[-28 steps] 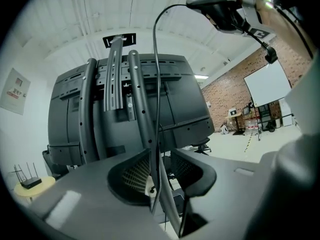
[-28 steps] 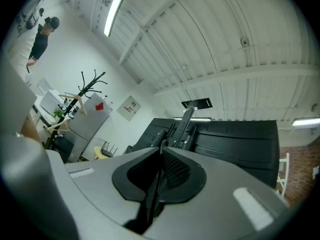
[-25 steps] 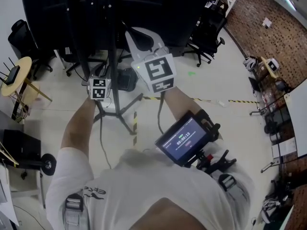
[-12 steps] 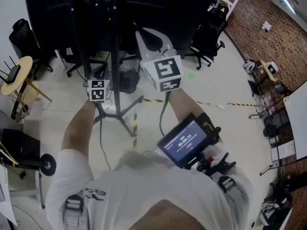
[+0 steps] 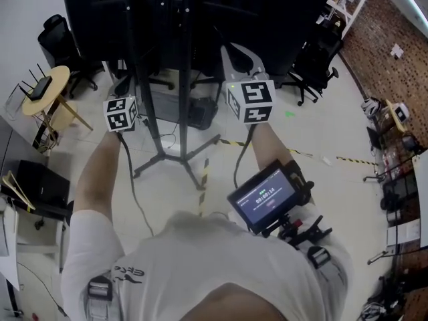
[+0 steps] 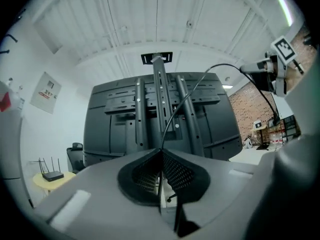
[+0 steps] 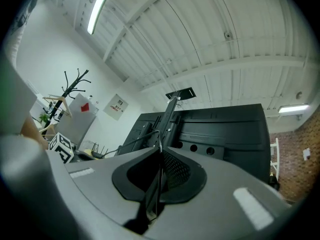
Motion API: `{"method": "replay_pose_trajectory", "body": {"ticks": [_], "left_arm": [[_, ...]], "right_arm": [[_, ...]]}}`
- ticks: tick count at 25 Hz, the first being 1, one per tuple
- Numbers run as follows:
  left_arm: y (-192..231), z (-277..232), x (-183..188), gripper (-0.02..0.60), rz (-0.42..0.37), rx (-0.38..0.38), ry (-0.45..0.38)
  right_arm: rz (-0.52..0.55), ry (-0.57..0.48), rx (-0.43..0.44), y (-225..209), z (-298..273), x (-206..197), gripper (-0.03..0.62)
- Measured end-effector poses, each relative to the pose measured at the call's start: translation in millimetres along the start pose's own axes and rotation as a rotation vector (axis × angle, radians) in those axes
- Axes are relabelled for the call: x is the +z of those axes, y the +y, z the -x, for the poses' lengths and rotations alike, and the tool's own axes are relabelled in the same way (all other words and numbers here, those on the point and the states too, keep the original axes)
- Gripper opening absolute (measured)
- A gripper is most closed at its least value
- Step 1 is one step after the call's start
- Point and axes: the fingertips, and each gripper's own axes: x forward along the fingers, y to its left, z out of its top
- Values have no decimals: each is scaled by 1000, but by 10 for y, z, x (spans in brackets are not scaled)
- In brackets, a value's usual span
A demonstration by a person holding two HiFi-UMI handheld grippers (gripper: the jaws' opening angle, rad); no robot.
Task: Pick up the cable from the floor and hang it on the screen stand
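Note:
A thin black cable [image 6: 165,129] is strung between my two grippers in front of the black screen stand [image 5: 187,45]. My left gripper [image 6: 161,150] is shut on the cable, which arcs up and right to the right gripper. In the head view, the left gripper [image 5: 120,112] sits left of the stand's poles, with cable [image 5: 131,179] hanging from it toward the floor. My right gripper [image 7: 160,151] is shut on the cable [image 7: 134,142], which runs off left. It is held [image 5: 251,101] just right of the poles. Both gripper views face the stand's rear brackets [image 6: 159,99] [image 7: 170,114].
The stand's tripod legs [image 5: 175,160] spread over the floor between my arms. A round wooden table with a router [image 5: 41,91] stands at left, and office chairs [image 5: 314,62] at right. Black-yellow tape [image 5: 297,154] crosses the floor. A small monitor [image 5: 267,196] rides on the person's chest rig.
The two grippers have moved further apart, the right one going rightward and the left one leftward. The view has shifted so the stand fills more of the top.

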Motion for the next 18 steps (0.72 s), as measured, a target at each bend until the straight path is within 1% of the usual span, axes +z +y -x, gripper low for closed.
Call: {"method": "replay_pose_trajectory", "body": {"ticks": [4,9,14,18], "left_arm": [[260,173,347,12,2,41,-45],[465,347,786,12,-14,68,-96],[498,396,1215,12,-24,66,-156],[501,439,1449,12,-15,65,-193]], "right_arm": [[-23,17,-5,-39,-13,-130,31],[-46,29,-10,-84,-63,-243,32],[-54,24,-27,-191,-105,-274,32],[-61,19,-38,-241,-103,-281,32]]}}
